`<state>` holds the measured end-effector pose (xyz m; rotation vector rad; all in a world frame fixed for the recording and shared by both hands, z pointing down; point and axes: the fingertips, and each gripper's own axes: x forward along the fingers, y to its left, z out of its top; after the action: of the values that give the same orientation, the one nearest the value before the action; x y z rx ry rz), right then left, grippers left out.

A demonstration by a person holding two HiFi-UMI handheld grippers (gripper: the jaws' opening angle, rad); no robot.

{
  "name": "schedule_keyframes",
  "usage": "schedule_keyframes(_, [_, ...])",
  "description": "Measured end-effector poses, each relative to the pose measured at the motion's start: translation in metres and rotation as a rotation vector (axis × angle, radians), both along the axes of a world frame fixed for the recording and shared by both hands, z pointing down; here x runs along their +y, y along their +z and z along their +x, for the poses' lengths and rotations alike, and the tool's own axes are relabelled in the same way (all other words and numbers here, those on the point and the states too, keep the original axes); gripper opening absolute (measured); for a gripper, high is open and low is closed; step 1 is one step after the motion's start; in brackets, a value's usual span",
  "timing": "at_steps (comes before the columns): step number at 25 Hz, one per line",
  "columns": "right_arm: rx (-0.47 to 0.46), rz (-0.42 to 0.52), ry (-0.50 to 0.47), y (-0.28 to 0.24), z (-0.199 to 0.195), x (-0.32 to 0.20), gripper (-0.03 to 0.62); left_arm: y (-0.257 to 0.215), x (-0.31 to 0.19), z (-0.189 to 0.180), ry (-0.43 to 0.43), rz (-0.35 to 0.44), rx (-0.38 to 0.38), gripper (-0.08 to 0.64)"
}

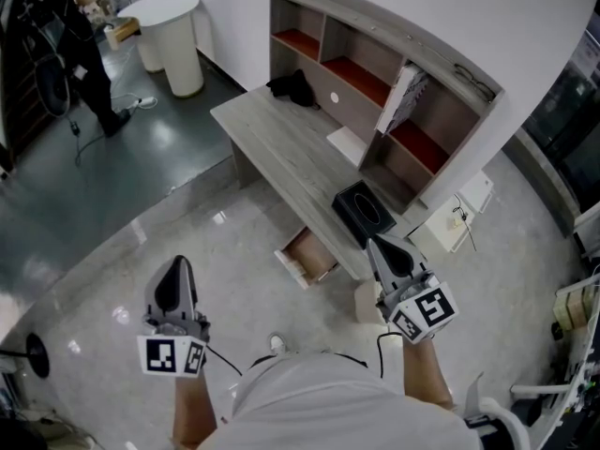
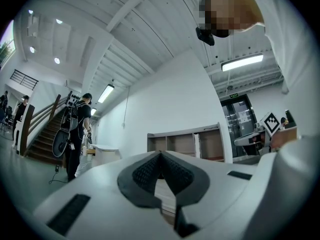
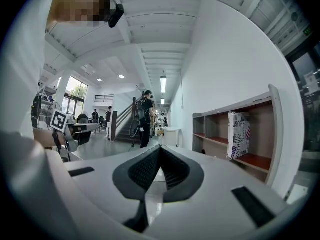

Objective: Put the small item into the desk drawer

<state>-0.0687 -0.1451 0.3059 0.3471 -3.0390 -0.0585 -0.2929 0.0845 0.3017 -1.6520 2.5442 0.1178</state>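
Note:
A grey wooden desk (image 1: pixel 281 139) with a shelf hutch (image 1: pixel 375 73) stands ahead of me. Its drawer (image 1: pixel 306 256) is pulled open below the front edge and looks empty. On the desktop lie a black box (image 1: pixel 364 211), a flat white item (image 1: pixel 347 142) and a black crumpled thing (image 1: pixel 292 87). My left gripper (image 1: pixel 176 268) is held over the floor, well left of the drawer, and is shut on nothing (image 2: pixel 160 156). My right gripper (image 1: pixel 378 245) hovers near the desk's front corner beside the black box, also shut and empty (image 3: pixel 160 150).
A white round pedestal table (image 1: pixel 173 26) stands at the far left, with a person in black (image 1: pixel 89 54) near it. A white box (image 1: pixel 459 216) sits on the floor right of the desk. A printed book (image 3: pixel 241 134) leans in the hutch.

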Motion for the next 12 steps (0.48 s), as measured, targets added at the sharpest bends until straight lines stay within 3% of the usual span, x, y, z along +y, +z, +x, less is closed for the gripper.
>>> schedule_keyframes(12, [-0.010,0.002,0.000,0.004,-0.014,0.014,0.021,0.006,0.013,-0.013,0.004,0.001,0.005,0.017])
